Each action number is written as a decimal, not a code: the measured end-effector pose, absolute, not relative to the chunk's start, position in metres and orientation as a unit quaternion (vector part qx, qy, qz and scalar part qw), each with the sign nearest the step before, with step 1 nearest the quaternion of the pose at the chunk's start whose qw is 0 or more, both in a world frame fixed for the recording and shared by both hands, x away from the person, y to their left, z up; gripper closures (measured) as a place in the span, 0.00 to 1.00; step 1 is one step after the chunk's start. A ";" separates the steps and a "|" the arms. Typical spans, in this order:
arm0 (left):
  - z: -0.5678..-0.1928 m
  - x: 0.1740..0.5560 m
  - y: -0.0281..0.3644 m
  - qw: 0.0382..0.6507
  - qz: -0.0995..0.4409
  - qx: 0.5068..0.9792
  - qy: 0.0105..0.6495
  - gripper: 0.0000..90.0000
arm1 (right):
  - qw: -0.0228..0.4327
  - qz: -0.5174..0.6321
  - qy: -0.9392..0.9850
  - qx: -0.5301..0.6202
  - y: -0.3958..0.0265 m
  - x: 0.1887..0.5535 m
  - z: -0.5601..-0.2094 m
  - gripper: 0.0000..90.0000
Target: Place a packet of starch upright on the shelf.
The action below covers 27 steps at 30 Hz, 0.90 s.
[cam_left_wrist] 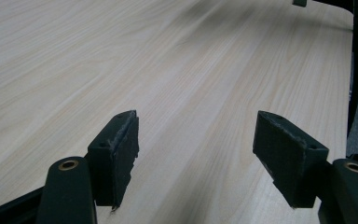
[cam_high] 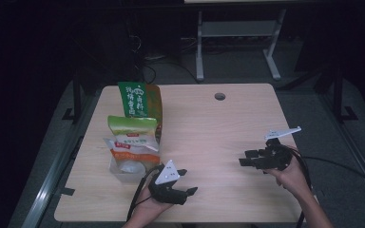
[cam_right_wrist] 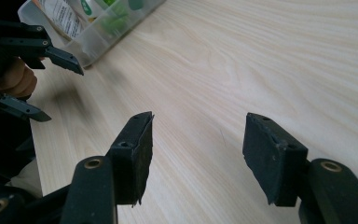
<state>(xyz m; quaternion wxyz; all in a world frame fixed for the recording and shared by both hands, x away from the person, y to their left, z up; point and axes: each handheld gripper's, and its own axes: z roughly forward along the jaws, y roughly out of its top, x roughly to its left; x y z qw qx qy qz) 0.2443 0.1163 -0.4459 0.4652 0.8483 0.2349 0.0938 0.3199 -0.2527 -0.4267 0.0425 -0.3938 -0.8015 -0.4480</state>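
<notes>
The high view shows the clear plastic bin of green and orange snack bags [cam_high: 132, 142] at 9 o'clock on the pale wooden table [cam_high: 218, 137]. The left gripper [cam_high: 184, 181], jaws spread and empty, sits at the bin's 4 o'clock, facing away. The right gripper [cam_high: 246, 157], jaws spread and empty, points toward the bin from well apart; its view places the bin at 11 o'clock.

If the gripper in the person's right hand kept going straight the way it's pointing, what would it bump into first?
The right gripper points across the bare table toward the left gripper and the clear plastic box of packets beyond. It would probably meet the left gripper first, though depth is hard to judge.
</notes>
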 end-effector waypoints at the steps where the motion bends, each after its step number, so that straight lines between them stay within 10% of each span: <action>1: -0.446 0.244 0.116 0.466 0.094 0.848 0.234 0.34 | 0.042 -0.448 -0.802 -0.394 -0.255 0.319 -0.428 0.46; 27: -0.448 0.242 0.115 0.455 0.094 0.855 0.232 0.33 | 0.034 -0.455 -0.784 -0.422 -0.291 0.272 -0.450 0.45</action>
